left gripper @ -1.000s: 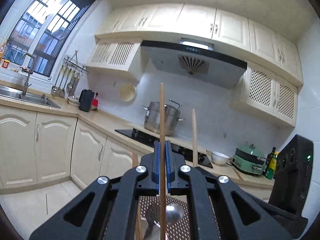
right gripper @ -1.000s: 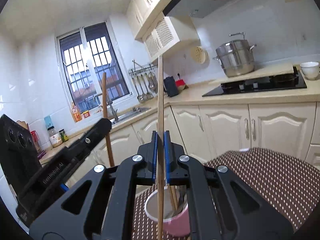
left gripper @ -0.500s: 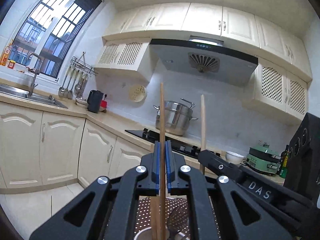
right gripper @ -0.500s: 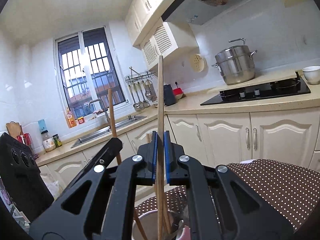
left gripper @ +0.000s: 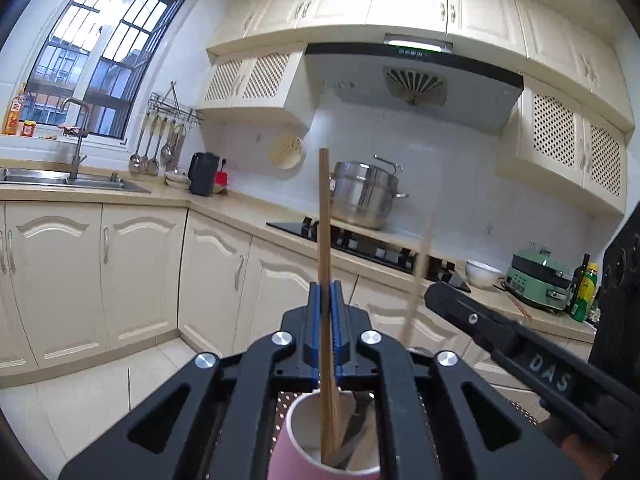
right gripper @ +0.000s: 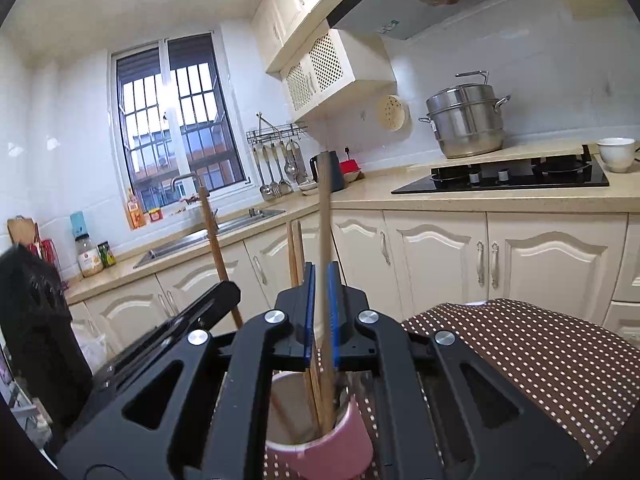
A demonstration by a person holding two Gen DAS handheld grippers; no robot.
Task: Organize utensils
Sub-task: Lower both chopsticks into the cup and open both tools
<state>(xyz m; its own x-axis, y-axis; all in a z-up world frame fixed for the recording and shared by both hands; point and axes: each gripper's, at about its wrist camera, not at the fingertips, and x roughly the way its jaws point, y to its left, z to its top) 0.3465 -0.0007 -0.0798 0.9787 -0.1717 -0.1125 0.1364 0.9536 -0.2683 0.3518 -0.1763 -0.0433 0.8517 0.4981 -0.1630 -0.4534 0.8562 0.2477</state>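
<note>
A pink cup (left gripper: 292,440) (right gripper: 340,448) stands on a brown dotted tablecloth (right gripper: 520,360), right under both grippers. My left gripper (left gripper: 326,292) is shut on an upright wooden chopstick (left gripper: 324,220) whose lower end reaches inside the cup. My right gripper (right gripper: 320,272) is shut on a second chopstick (right gripper: 325,208), its lower end also in the cup. More chopsticks (right gripper: 296,248) and a metal utensil (left gripper: 356,424) stand in the cup. Each gripper shows in the other's view: the right gripper (left gripper: 440,292) and the left gripper (right gripper: 224,292), close together.
Cream kitchen cabinets (right gripper: 440,256) run behind the table. On the counter are a black hob (right gripper: 504,178), a steel pot (left gripper: 366,196), a white bowl (right gripper: 616,152) and a sink (left gripper: 60,180). Ladles hang on a wall rack (right gripper: 276,168).
Both grippers have come down with their chopsticks, whose lower ends now sit deeper in the pink cup. The cup's rim has come into the left wrist view.
</note>
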